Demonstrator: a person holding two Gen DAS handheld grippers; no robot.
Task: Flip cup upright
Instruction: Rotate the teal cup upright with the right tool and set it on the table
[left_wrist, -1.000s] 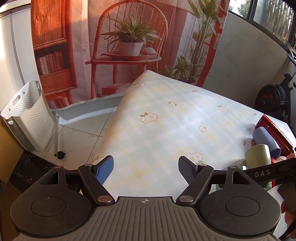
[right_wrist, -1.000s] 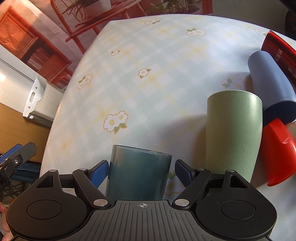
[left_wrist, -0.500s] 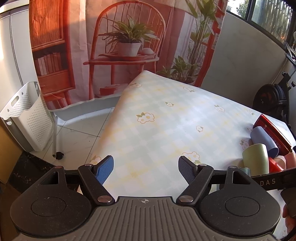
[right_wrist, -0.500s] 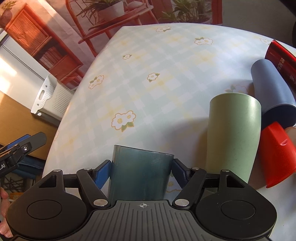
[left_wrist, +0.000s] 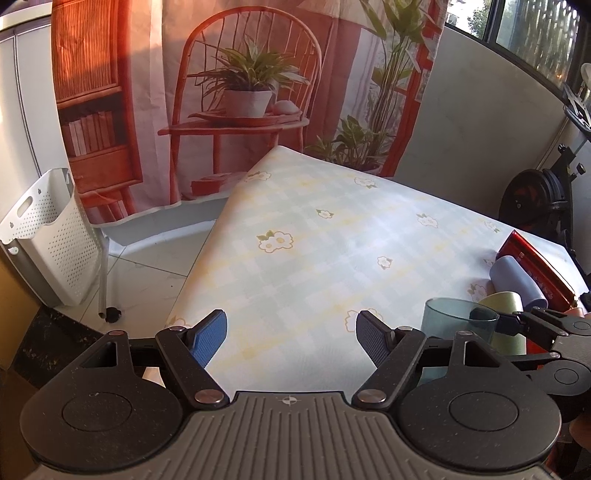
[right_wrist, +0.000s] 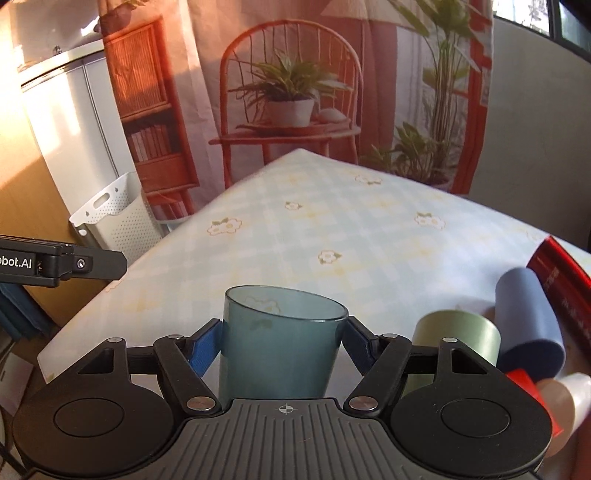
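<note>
My right gripper is shut on a translucent teal cup, which I hold with its open mouth up, slightly tilted, above the near edge of the flowered tablecloth. The cup also shows in the left wrist view, with the right gripper on it. My left gripper is open and empty over the table's near left edge.
A green cup stands mouth down just right of the teal cup. A blue cup lies on its side against a red box. A red object and a pale bottle sit at the near right. A white basket stands on the floor to the left.
The right gripper closed on the teal cup, lifted it and turned it from mouth down to mouth up. The left gripper stayed open and barely moved.
</note>
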